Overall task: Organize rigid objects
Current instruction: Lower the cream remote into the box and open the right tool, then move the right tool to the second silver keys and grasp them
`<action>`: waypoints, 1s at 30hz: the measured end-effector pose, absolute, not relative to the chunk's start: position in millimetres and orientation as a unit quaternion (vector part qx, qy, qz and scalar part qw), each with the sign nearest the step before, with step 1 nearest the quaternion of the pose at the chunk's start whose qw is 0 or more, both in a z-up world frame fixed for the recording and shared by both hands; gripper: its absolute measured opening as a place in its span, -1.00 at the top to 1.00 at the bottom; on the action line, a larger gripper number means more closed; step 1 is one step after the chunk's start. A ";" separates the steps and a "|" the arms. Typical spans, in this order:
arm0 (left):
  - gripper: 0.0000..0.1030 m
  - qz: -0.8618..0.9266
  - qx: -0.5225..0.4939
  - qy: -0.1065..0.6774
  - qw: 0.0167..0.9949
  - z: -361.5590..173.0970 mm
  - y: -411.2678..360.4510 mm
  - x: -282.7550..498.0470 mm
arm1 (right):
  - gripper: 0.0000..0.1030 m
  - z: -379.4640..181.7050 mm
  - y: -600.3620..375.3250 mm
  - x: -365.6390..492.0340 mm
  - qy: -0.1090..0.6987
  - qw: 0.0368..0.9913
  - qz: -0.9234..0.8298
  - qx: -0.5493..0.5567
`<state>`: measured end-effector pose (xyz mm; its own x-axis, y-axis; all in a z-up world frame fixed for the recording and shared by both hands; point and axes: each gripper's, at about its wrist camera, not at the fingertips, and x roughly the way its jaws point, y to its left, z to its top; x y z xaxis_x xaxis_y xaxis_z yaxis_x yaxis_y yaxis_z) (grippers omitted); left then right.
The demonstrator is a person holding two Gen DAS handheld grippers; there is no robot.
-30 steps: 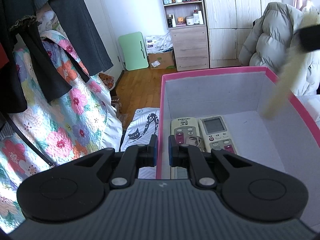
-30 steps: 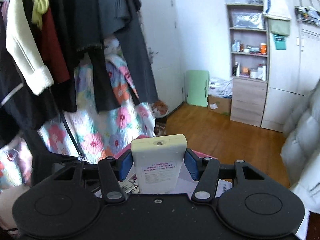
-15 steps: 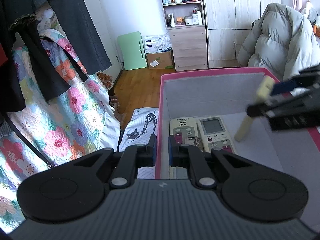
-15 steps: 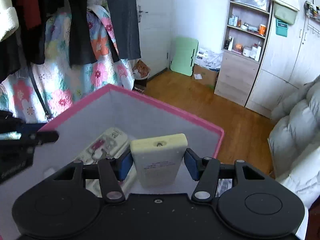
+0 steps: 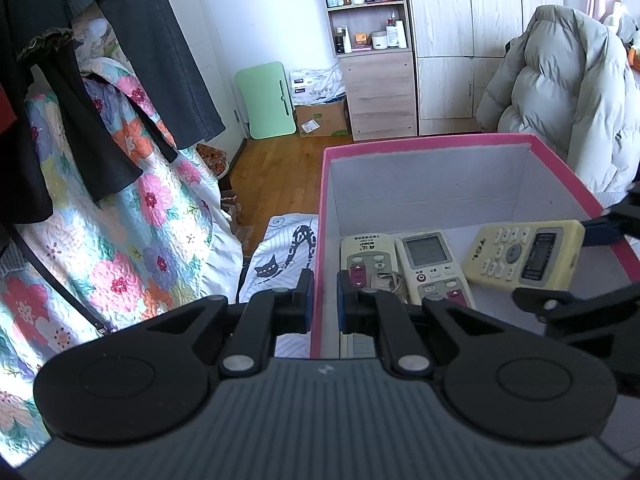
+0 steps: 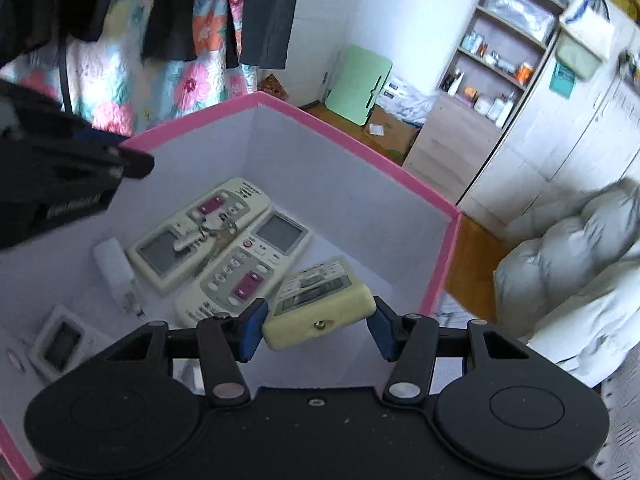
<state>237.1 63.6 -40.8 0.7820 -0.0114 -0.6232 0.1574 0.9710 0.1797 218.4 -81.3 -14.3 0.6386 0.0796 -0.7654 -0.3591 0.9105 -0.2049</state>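
Observation:
A pink-rimmed box [image 5: 432, 141] [image 6: 344, 124] with a white inside holds two white remotes [image 5: 430, 264] [image 6: 208, 224] side by side. My left gripper [image 5: 323, 300] is shut on the box's left wall. A yellowish remote [image 5: 524, 254] [image 6: 320, 300] lies tilted inside the box beside them, between the fingers of my right gripper [image 6: 318, 330]. The right jaws stand apart from its sides, so the gripper is open.
Small white items [image 6: 116, 272] and a flat grey device [image 6: 64, 340] lie in the box's near end. A floral quilt [image 5: 120, 240] and dark hanging clothes [image 5: 80, 80] are at left. A puffy grey coat [image 5: 568, 100] sits at right, a shelf unit [image 5: 372, 40] behind.
My right gripper came down into the box with the yellowish remote, laid it flat next to the two white remotes and opened. My left gripper stayed clamped on the wall.

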 end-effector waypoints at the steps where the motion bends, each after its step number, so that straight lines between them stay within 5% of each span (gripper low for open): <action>1: 0.83 -0.045 0.111 0.327 0.937 -41.1 63.5 237.2 | -0.06 -15.2 -81.3 220.2 0.411 0.886 0.127 -0.172; 4: 0.83 -0.045 0.111 0.329 0.937 -42.0 63.7 236.9 | -0.13 -7.3 -90.1 218.9 0.400 0.897 0.132 -0.136; 6: 0.83 -0.046 0.109 0.330 0.936 -42.3 63.1 235.8 | -0.35 1.9 -101.0 212.2 0.386 0.906 0.134 -0.108; 15: 0.83 -0.044 0.112 0.330 0.936 -41.8 61.2 238.6 | -0.37 23.4 -199.3 152.3 0.300 0.940 0.148 0.069; 30: 0.83 -0.046 0.110 0.330 0.936 -41.9 60.8 239.2 | -0.32 -59.0 -255.9 161.3 0.415 0.903 0.023 0.108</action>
